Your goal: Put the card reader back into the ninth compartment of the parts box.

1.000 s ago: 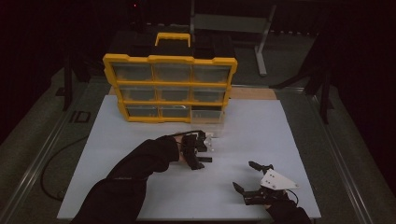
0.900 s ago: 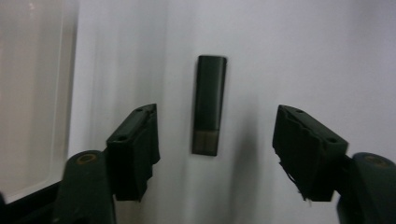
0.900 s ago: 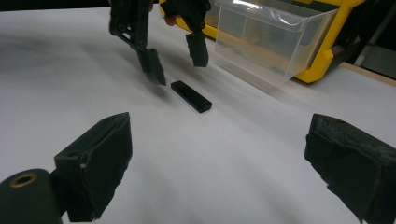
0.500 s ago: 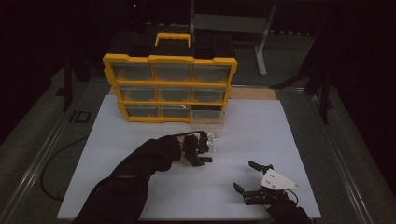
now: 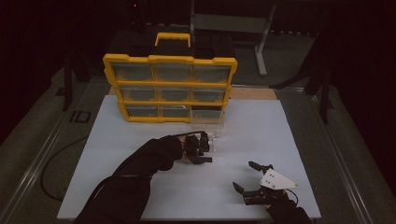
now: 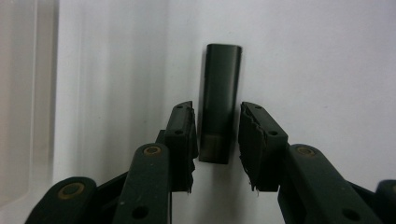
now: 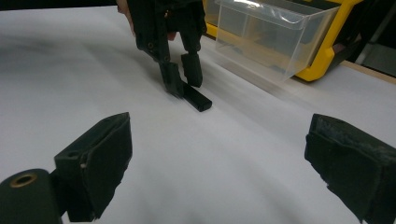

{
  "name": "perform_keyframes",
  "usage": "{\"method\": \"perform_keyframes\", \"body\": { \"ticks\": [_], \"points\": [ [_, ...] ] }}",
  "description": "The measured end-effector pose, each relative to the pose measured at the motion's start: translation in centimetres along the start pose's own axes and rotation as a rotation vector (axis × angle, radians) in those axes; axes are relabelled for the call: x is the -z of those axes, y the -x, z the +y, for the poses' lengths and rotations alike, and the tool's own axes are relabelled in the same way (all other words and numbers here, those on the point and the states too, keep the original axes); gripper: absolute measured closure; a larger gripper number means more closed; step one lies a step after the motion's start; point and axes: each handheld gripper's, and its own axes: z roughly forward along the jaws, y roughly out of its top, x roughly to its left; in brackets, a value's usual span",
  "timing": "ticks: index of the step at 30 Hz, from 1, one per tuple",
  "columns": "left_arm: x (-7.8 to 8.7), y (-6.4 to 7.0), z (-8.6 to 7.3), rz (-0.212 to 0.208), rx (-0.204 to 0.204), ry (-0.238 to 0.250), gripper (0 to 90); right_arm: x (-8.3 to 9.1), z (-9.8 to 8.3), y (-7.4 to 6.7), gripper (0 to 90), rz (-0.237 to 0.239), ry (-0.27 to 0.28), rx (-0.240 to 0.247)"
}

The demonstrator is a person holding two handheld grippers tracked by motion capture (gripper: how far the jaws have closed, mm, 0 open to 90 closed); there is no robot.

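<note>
Around black bar (image 6: 219,102) — fingers (image 6: 183,135) narrower.

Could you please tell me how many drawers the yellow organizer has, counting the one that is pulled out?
9, in three rows of three on the yellow organizer. Eight sit closed; the ninth, the clear drawer at the bottom right, is pulled out onto the white table. No others show.

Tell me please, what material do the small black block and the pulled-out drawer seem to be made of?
Small black block: probably hard plastic, though coated metal is possible; smooth, dark, semi-gloss, with a soft sheen along its rounded edges.
Pulled-out drawer: clear rigid plastic; the yellow organiser frame shows through its thin, glossy walls.
</note>
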Motion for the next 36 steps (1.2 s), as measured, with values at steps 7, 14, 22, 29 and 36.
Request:
{"method": "perform_keyframes", "body": {
  "ticks": [7, 14, 22, 29, 36],
  "points": [
    [0.0, 0.0, 0.2, -0.015, -0.003, -0.01, 72.4, 0.0, 0.0, 0.0, 7.8, -0.002, -0.001, 0.0],
    [0.0, 0.1, 0.2, -0.014, 0.002, -0.016, 73.8, 0.0, 0.0, 0.0, 7.8, -0.002, -0.003, -0.001],
    [0.2, 0.2, 0.2, -0.023, -0.003, -0.009, 74.9, 0.0, 0.0, 0.0, 7.8, -0.002, 0.002, -0.003],
    [1.0, 0.7, 0.5, -0.044, -0.008, 0.005, 75.0, 0.0, 0.0, 0.0, 7.8, -0.003, 0.001, -0.004],
    [2.0, 0.9, 0.6, -0.037, -0.008, 0.002, 75.0, 0.0, 0.0, 0.0, 7.8, -0.004, 0.0, -0.005]
  ]
}}
